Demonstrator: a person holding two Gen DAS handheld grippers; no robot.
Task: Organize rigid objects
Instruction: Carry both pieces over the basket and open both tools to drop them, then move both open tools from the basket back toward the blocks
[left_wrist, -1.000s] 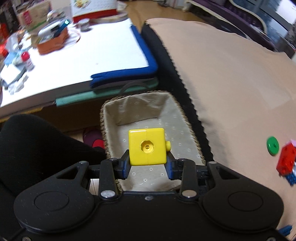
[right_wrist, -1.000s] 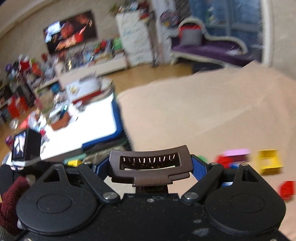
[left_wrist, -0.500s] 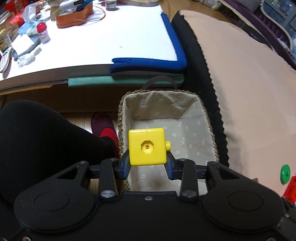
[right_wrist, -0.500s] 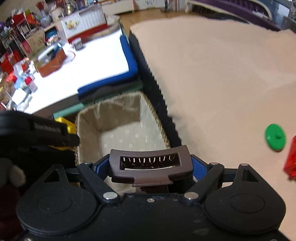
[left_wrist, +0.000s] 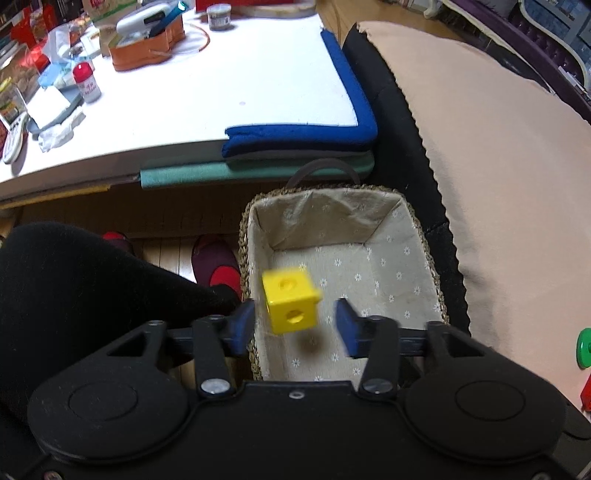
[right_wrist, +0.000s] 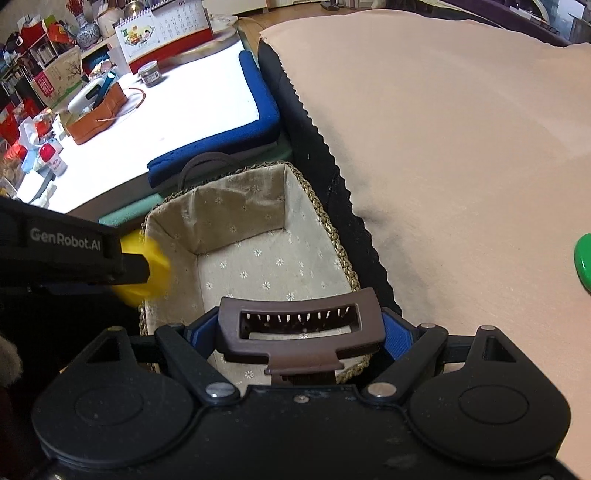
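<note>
My left gripper (left_wrist: 295, 326) is open over a cloth-lined wicker basket (left_wrist: 428, 251). A yellow cube (left_wrist: 290, 305) hangs blurred in the air between the open jaws, free of both pads, with its shadow on the basket floor below. My right gripper (right_wrist: 299, 332) is shut on a brown hair claw clip (right_wrist: 299, 330) and holds it above the near end of the same basket (right_wrist: 332, 236). The yellow cube (right_wrist: 147, 273) shows blurred at the basket's left rim, beside the left gripper's body.
A low white table (left_wrist: 221, 96) with a blue cushion (left_wrist: 306, 136) and clutter stands behind the basket. A beige-covered sofa (left_wrist: 498, 155) lies to the right, with a green disc (left_wrist: 584, 347) and a red block (left_wrist: 587, 397) on it. A black-clothed leg (left_wrist: 74, 288) is on the left.
My left gripper has opened and let go of the yellow cube, which is dropping toward the basket. My right gripper has moved closer over the basket, still holding the clip.
</note>
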